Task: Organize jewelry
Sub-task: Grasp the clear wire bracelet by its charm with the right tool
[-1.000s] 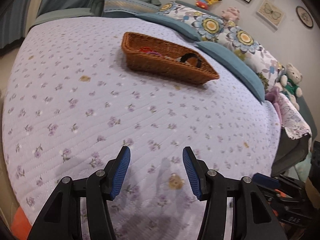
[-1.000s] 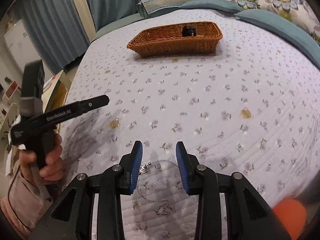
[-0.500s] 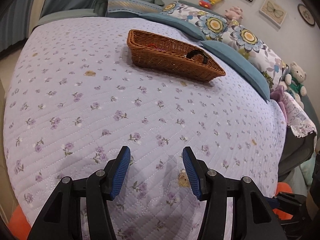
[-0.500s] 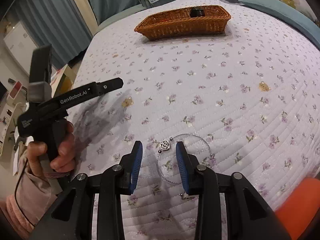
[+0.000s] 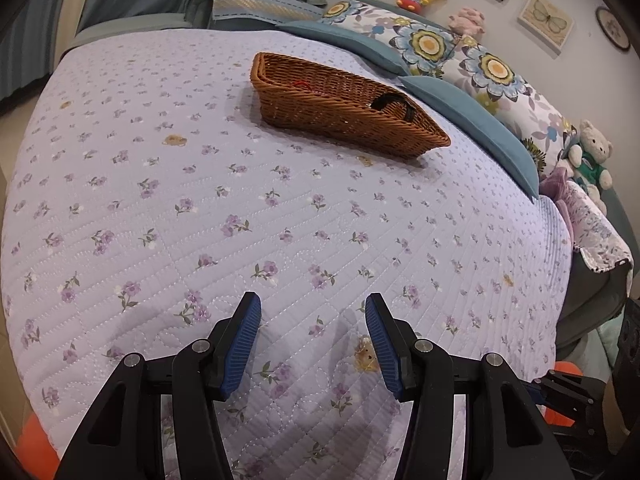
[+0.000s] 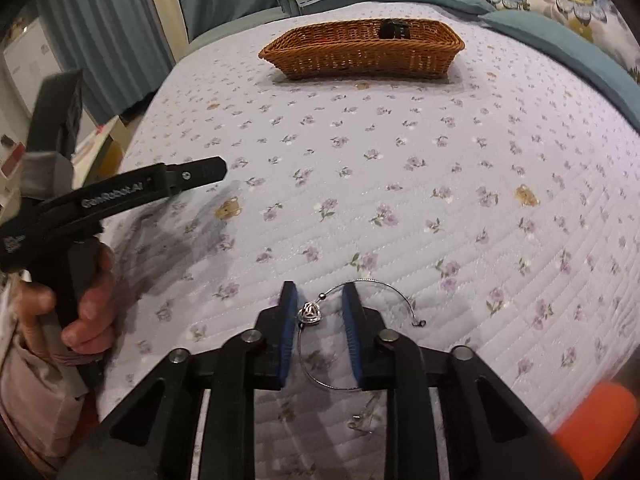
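Note:
A thin silver wire bracelet [image 6: 394, 290] with a heart charm [image 6: 310, 314] lies on the lilac floral quilt [image 6: 400, 184]. My right gripper [image 6: 319, 292] is low over it, jaws closing. The charm sits between the blue pads, beside the left one, with a gap to the right pad. The wire runs behind the right finger. A brown wicker basket [image 6: 360, 52] [image 5: 344, 108] stands far up the bed, holding a black item [image 5: 394, 104] and something red [image 5: 302, 85]. My left gripper [image 5: 312, 308] hovers open over bare quilt, held by a hand [image 6: 86, 312].
Teal and flowered pillows [image 5: 472, 120] line the bed's far and right side, with soft toys [image 5: 592, 156] beyond. A small silver clasp or chain end [image 6: 362, 420] lies under my right gripper. Blue curtains [image 6: 112, 32] hang past the left bed edge.
My right gripper has come forward and down over the bracelet, and its jaws have narrowed around the heart charm. The left gripper keeps its opening and place.

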Tool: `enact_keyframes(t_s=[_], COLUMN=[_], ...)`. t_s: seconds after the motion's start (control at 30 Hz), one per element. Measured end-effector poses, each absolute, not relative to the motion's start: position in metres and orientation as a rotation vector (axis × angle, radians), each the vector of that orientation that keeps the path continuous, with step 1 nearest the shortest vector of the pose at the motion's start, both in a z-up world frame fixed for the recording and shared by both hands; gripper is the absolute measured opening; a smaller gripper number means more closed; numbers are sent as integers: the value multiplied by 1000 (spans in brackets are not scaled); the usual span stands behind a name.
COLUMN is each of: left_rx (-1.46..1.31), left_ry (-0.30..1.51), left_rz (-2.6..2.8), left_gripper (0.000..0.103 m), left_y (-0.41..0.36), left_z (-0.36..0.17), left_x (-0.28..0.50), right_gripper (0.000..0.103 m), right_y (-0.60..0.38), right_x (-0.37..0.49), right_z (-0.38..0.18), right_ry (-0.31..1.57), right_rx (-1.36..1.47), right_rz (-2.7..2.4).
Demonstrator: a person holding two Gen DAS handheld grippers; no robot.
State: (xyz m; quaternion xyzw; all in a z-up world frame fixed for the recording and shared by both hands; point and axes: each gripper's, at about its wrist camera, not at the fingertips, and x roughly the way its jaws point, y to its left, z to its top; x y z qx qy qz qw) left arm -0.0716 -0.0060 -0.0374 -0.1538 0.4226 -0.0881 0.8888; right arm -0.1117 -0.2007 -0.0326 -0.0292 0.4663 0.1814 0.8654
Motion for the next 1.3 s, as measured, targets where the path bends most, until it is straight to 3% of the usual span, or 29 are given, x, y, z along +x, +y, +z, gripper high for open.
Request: enact_keyframes(t_s=[0.23,0.37,0.5,1.07,1.2,1.3], left_rx=[-329,-333,-339,-357,-334,-323], left_ry=[880,883,882,883,882,882], left_rz=[-186,-190,-194,-210,-210,-209], left_gripper=[56,56,56,56,56,56], left_y=[-5,-5,-5,-1,-5,-7], left_z=[-38,-40,-40,-40,-39,-38], left_x=[-71,-70,-70,-69,-70,-70], right_gripper=[16,17,34,34,32,17], right_y=[-195,-209,-226,-208,-196,-189], right_x=[-68,-54,-66,-96,-101,-102], right_z=[-26,-20,-16,-31,-34,-36], right_ry=[946,984,975,994,969,951], right_rx=[-61,77,115,35,-57,-103], right_rz=[377,450,431,391,371,365])
